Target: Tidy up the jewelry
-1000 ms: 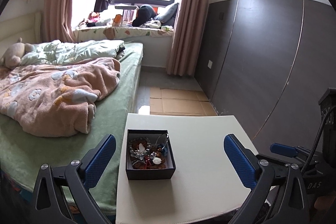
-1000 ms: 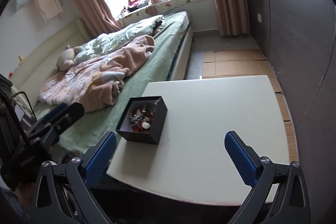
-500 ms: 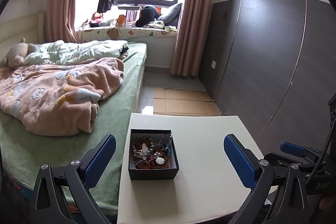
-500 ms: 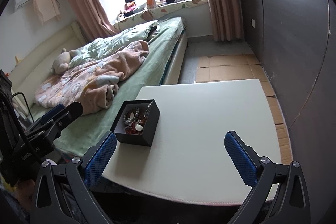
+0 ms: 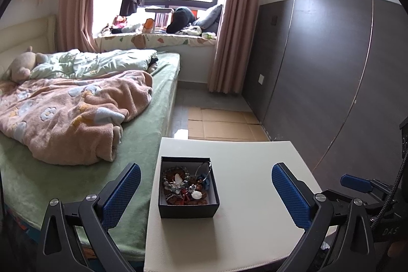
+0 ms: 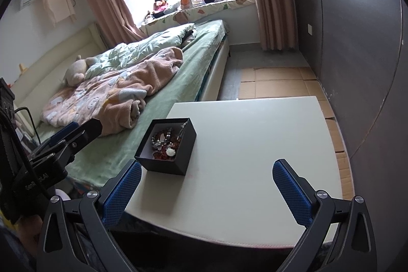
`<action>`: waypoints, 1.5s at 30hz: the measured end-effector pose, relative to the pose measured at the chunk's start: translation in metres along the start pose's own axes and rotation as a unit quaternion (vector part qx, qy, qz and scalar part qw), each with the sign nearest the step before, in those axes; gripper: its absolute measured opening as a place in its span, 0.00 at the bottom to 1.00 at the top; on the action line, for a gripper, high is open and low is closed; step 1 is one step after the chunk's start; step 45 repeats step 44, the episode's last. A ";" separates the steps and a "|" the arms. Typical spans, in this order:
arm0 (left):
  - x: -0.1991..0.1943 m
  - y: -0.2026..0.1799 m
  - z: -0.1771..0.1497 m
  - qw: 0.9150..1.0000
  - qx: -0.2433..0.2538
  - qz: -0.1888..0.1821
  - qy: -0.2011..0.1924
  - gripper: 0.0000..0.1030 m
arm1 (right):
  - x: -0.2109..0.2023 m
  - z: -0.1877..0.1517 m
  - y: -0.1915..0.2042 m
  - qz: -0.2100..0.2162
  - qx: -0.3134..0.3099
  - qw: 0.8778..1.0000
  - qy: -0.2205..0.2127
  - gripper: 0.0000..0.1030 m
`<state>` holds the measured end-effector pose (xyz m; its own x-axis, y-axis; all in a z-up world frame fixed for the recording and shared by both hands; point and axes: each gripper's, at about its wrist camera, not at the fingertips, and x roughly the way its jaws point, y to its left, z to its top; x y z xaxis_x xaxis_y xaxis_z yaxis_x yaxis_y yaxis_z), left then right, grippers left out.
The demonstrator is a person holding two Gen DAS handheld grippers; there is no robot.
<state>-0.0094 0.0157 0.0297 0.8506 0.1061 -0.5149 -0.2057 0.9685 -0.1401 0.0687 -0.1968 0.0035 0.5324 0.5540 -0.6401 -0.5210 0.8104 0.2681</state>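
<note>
**Both grippers wide open, short of the jewelry box**

The left gripper [image 5: 206, 191] hangs above the near edge of the white table [image 5: 255, 195], its blue pads spread far apart and holding nothing. Between those pads, in the left wrist view, sits the black box [image 5: 188, 210], an open square box resting on the left part of the tabletop close to the bed side. Inside it lies a tangle of jewelry [image 5: 185, 184]: beaded strands in reddish brown, silvery pieces, a white ornament and a thin metal hoop leaning against the far right corner (single pieces are hard to tell apart).

The right gripper [image 6: 207, 191] is likewise spread wide and empty, held over the near edge of the table, with the box just beyond its left pad and no contact between them. From the right wrist view the left gripper shows at the far left, beside the table and apart from the box.

Alongside the table runs a bed [image 5: 142, 144] with a green sheet and a rumpled pink blanket [image 5: 74, 114]; flattened cardboard [image 5: 221, 124] covers the floor beyond the table
</note>
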 end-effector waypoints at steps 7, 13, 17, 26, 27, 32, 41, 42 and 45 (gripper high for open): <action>0.000 0.001 0.000 1.000 -0.002 0.000 -0.001 1.00 | 0.000 0.000 -0.004 0.000 0.006 1.000 -0.001 1.00; 0.000 0.001 0.000 1.000 -0.001 0.001 -0.001 1.00 | 0.001 0.000 -0.005 0.004 0.007 1.000 0.001 1.00; 0.000 0.001 0.000 1.000 -0.001 0.000 0.000 1.00 | 0.001 0.000 -0.003 0.005 0.004 1.000 0.001 1.00; -0.002 0.004 0.000 1.000 -0.009 0.005 -0.008 1.00 | 0.000 0.000 -0.001 0.006 0.004 1.000 0.001 1.00; -0.002 0.004 0.000 1.000 -0.009 0.005 -0.008 1.00 | 0.000 0.000 -0.001 0.005 0.003 1.000 0.001 1.00; -0.002 0.004 -0.001 1.000 -0.009 0.006 -0.007 1.00 | 0.000 0.000 0.000 0.005 0.004 1.000 0.001 1.00; 0.001 0.005 -0.004 1.000 -0.011 0.010 -0.001 1.00 | 0.004 0.000 0.004 0.002 0.001 1.000 0.011 1.00; 0.001 0.005 -0.004 1.000 -0.010 0.009 0.000 1.00 | 0.004 -0.001 0.004 0.002 0.001 1.000 0.013 1.00; 0.002 0.004 -0.004 1.000 -0.009 0.006 0.005 1.00 | 0.006 0.000 0.004 0.000 0.001 1.000 0.015 1.00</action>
